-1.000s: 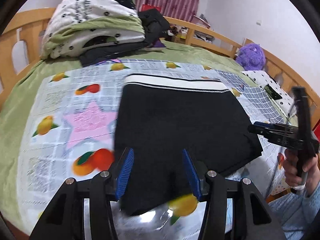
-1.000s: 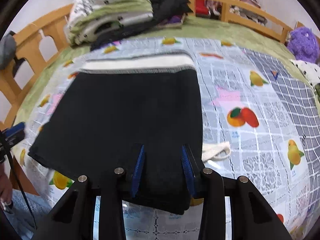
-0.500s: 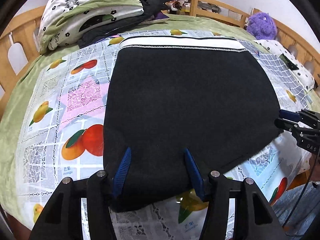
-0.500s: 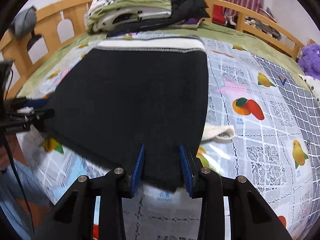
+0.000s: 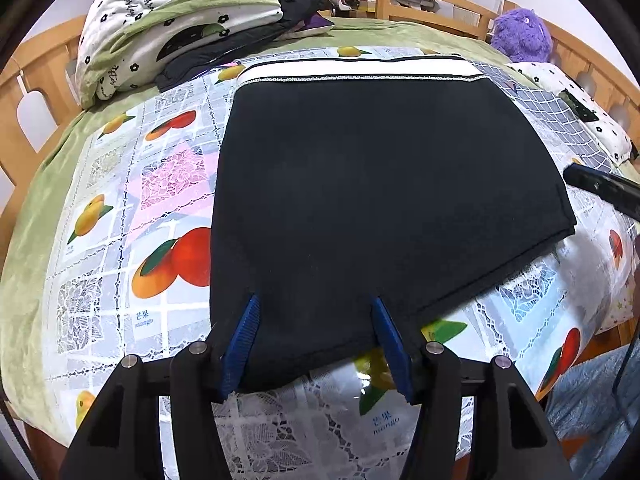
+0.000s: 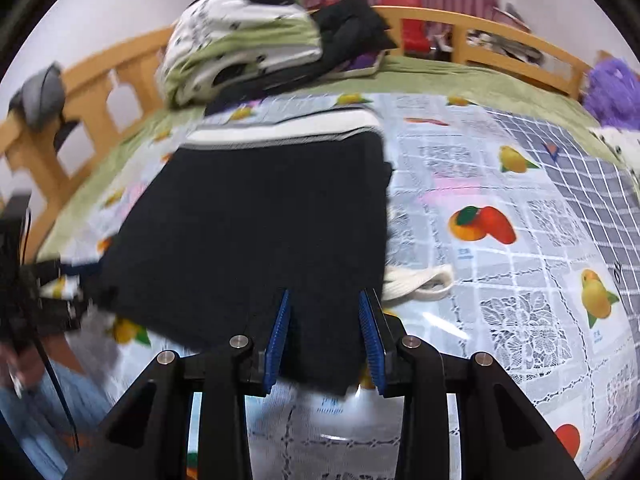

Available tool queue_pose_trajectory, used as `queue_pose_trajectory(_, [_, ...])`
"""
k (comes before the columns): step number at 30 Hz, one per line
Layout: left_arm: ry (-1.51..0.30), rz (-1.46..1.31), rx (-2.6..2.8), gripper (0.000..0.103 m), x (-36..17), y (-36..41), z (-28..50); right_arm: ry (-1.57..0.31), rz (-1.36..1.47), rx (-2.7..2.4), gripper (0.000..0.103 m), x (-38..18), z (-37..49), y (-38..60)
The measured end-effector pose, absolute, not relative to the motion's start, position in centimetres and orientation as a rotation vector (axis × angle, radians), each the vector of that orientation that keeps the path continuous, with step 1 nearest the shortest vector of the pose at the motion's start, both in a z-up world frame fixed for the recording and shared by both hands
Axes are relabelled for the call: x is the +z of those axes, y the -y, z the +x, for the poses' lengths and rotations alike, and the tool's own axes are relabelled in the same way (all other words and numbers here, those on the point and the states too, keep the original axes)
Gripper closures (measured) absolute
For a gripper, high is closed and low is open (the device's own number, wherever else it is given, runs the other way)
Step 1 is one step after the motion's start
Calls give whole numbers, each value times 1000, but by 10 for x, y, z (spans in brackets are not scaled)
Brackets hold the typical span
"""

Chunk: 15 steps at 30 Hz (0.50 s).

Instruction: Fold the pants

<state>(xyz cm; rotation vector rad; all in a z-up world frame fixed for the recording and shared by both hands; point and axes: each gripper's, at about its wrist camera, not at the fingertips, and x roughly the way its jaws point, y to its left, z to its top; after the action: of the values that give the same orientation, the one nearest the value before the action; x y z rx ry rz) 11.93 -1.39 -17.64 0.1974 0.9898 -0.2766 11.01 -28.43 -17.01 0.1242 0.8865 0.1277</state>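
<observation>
Black pants (image 5: 376,200) with a white waistband (image 5: 360,69) lie spread on the fruit-print bed cover (image 5: 160,184). My left gripper (image 5: 316,312) straddles their near left hem. Its jaws are opening and the blue pads (image 5: 244,332) stand clear of the flat cloth between them. In the blurred right wrist view the same pants (image 6: 256,232) run toward me. My right gripper (image 6: 324,300) is shut on the near right hem corner, with black cloth filling the gap between its pads. A white drawstring (image 6: 420,284) trails beside that corner.
A folded quilt and dark clothes (image 5: 188,28) are piled at the far left of the bed. A purple plush toy (image 5: 520,36) sits at the far right by the wooden rail (image 5: 440,8). The right gripper's body (image 5: 600,192) shows at the pants' right edge.
Both views have closed in on the pants, which now lie flatter. The left jaws have spread wider. The right view has drawn back, and the pants' right edge has bunched a little.
</observation>
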Motion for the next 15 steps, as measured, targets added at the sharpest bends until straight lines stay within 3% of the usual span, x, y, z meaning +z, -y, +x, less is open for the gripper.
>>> queue_pose_trajectory(7, [-992, 110, -316, 44, -144, 17, 137, -824, 119, 91, 68, -148, 130, 276])
queue_pose_trajectory(15, [-901, 133, -269, 44, -111, 42, 212, -714, 136, 38, 67, -112, 196, 273])
